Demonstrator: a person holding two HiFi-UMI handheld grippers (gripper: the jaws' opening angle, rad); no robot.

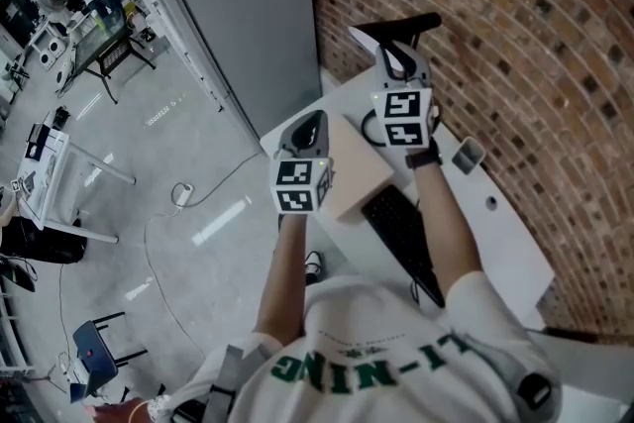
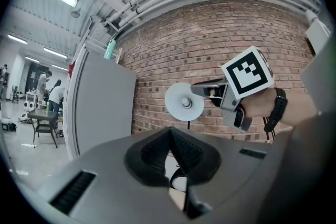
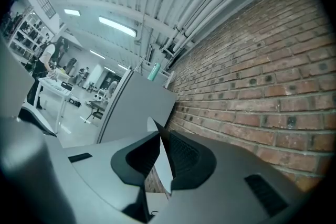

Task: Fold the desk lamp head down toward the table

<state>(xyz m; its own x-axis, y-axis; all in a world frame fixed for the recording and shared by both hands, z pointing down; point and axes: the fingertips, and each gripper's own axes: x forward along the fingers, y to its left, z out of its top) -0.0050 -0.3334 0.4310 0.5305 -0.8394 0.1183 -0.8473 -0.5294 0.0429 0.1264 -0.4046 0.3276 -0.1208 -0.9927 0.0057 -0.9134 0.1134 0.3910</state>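
The desk lamp's head (image 1: 401, 23) shows dark from above, close to the brick wall. In the left gripper view the lamp head (image 2: 184, 102) is a white disc on a thin black stem. My right gripper (image 1: 394, 51) is shut on its rim; from the side, the right gripper (image 2: 211, 91) pinches the disc's right edge. In the right gripper view the lamp head (image 3: 164, 165) is a pale sliver edge-on between the pads of the right gripper (image 3: 160, 136). My left gripper (image 1: 311, 120) hovers over a beige box, shut and holding nothing; its tips meet in the left gripper view (image 2: 170, 131).
A beige box (image 1: 352, 175) and a black keyboard (image 1: 401, 233) lie on the white table (image 1: 505, 238). A small grey object (image 1: 466, 156) sits to the right. The brick wall (image 1: 515, 25) runs behind the lamp; a grey panel (image 1: 248, 15) stands on the left.
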